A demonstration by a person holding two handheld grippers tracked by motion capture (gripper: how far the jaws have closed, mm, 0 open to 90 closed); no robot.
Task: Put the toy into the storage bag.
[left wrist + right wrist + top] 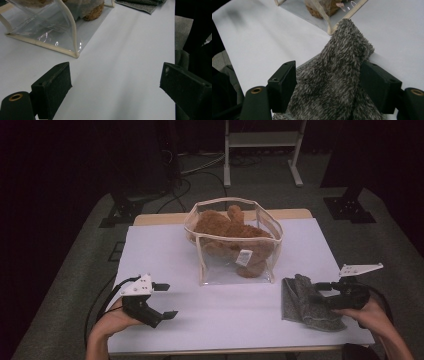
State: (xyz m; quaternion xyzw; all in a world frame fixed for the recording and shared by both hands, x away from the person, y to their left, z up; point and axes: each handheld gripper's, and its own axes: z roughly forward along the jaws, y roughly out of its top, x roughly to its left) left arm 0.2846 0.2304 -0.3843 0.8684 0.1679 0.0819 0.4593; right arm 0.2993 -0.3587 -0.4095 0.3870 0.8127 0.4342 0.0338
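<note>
Right gripper at the grey fuzzy cloth — jaws wide, straddling a raised fold.
Cloth lies on the white bench near its right front corner, just right of the clear bag holding a brown plush toy. Whether the pads press the fold — can't tell. Left gripper open, empty, above bare bench at front left.
</note>
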